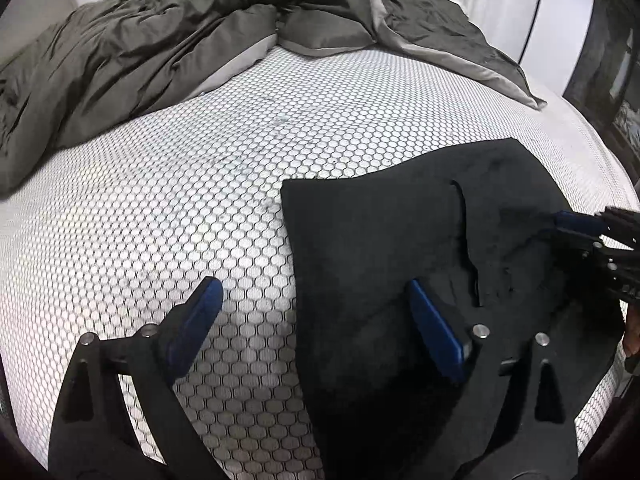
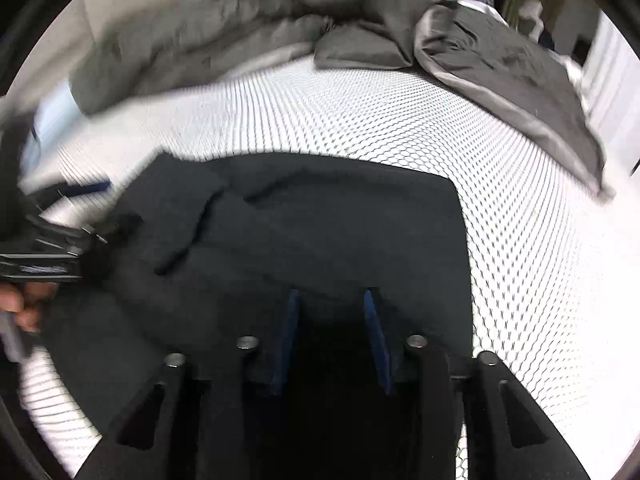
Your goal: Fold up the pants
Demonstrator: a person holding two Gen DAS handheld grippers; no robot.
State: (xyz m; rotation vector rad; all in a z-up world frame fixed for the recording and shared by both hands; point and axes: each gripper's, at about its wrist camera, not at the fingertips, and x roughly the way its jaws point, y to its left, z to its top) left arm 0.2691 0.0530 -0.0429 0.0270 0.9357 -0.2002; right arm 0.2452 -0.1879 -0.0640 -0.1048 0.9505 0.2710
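Black pants [image 1: 400, 240] lie folded flat on the white honeycomb mattress [image 1: 180, 184]. My left gripper [image 1: 312, 292] is wide open just above the pants' left edge, one blue finger over the mattress and one over the cloth. My right gripper [image 2: 332, 300] hovers low over the pants [image 2: 320, 220], jaws partly open with nothing between them. In the left wrist view the right gripper [image 1: 592, 228] reaches in from the right over the pants. In the right wrist view the left gripper [image 2: 60, 240] shows blurred at the left edge.
A rumpled dark grey duvet [image 1: 140, 40] and a pillow [image 1: 328, 28] are heaped across the far side of the bed. Dark furniture [image 1: 608, 60] stands beyond the bed's right edge. A hand [image 2: 24, 304] holds the left gripper.
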